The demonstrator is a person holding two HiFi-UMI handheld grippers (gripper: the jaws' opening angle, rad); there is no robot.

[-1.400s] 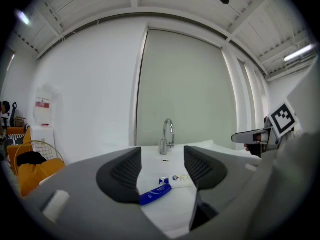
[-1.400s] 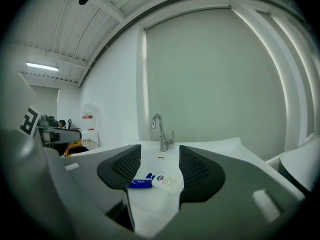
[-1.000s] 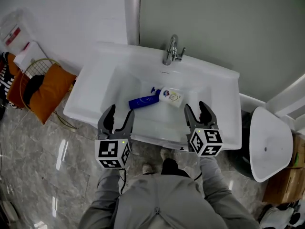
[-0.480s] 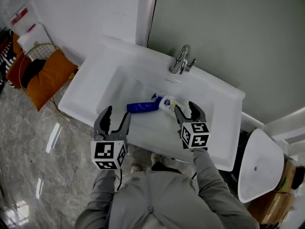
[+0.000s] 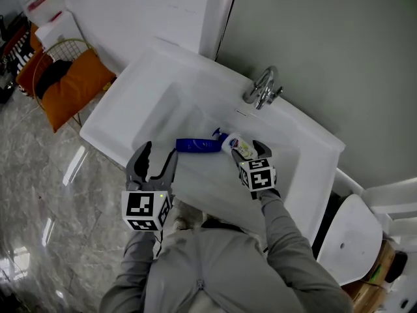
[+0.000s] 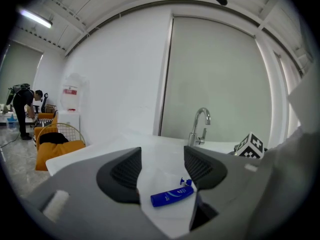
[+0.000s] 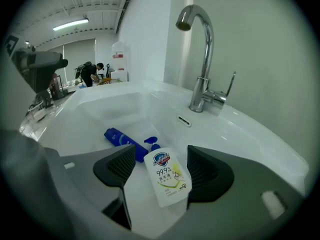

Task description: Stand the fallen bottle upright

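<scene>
In the sink [image 5: 124, 103], white bottle [image 7: 167, 179] between right gripper's [image 7: 160, 156] fingers [image 7: 205, 176], just opening

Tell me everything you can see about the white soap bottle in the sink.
The white bottle is a flat, plastic-looking soap dispenser with a blue pump and a printed label showing a blue-and-red badge and large digits. It lies label-up on the sloping wall of the white sink, pump pointing into the basin, close to a fallen blue bottle. The right gripper, whose jaws have just been opening, straddles it with a gap on each side.
</scene>
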